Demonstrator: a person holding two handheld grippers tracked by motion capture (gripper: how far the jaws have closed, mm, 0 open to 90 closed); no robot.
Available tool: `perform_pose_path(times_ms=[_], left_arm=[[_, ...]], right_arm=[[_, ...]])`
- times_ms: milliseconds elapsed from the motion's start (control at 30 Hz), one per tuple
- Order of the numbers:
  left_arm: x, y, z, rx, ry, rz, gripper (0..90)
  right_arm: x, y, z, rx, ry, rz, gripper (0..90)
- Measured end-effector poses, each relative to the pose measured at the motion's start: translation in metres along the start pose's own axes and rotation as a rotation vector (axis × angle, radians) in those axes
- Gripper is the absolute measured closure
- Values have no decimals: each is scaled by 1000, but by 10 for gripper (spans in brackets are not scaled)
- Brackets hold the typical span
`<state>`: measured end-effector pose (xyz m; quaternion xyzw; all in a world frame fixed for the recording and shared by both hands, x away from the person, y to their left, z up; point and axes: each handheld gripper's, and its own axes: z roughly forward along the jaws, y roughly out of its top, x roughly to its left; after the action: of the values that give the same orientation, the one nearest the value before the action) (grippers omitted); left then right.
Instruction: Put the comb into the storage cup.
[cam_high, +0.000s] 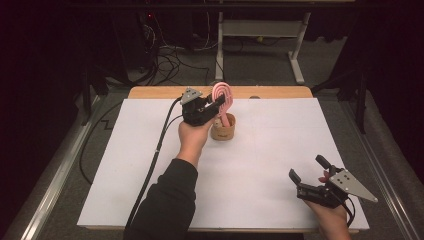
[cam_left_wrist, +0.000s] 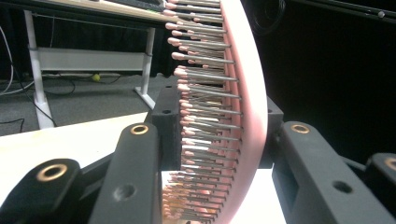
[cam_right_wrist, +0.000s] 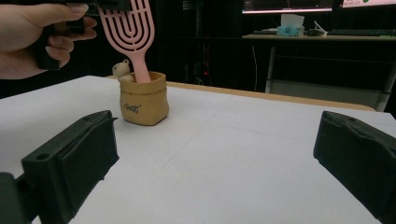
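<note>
A pink vented hairbrush stands handle-down in a small tan pouch-shaped pot at the far middle of the white table. My left gripper is shut on the brush head from the left. In the left gripper view the bristles and pink back sit between the two black jaws. My right gripper rests open near the front right edge, with nothing in it. Its view looks between wide-apart jaws at the pot, the brush and a small pale figure poking out of the pot.
The white table sheet is bare between the pot and the right gripper. A wooden strip runs along the far edge. Beyond it are a desk frame and floor cables. The left gripper's cable trails back along the table.
</note>
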<state>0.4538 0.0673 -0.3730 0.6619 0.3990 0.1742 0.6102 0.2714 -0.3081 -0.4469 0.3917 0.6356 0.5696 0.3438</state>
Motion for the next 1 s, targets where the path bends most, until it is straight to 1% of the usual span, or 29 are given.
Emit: perform_pose_path(times_ms=[67,233,367,433,500,567,633,700,733,767,867,933,1000], left_arm=[[2,0,0,1,3,5,623],[4,1,-2,5,30,36,614],[5,1,-3,13,40,44,608],[6,1,-3,14,37,46,607],[6,1,-3,17,50,55,602],[7,1,-3,22,55,54,598],[7,1,-3,32,63,57,586],[9,1,-3,42,60,58,583],[9,0,-3,50,62,59,548],[9,0,-3,55,66,61,545],[11,-1,-3,68,61,55,494],[11,-1,-3,76,69,64,462],[11,0,-4,76,78,75,456]], right_arm=[[-1,0,0,3,-1,6,3],[-1,0,0,2,-3,6,3],[-1,-1,0,4,-3,1,3],[0,-1,0,4,-4,4,3],[0,-1,0,4,-5,4,3],[0,-1,0,5,-5,4,3],[-1,-1,0,4,-5,1,3],[-1,-1,0,4,-6,1,3],[0,-1,0,6,-7,4,3],[0,-1,0,4,-6,4,3],[0,-1,0,6,-5,1,3],[0,-1,0,6,-6,4,3],[0,-1,0,5,-3,4,3]])
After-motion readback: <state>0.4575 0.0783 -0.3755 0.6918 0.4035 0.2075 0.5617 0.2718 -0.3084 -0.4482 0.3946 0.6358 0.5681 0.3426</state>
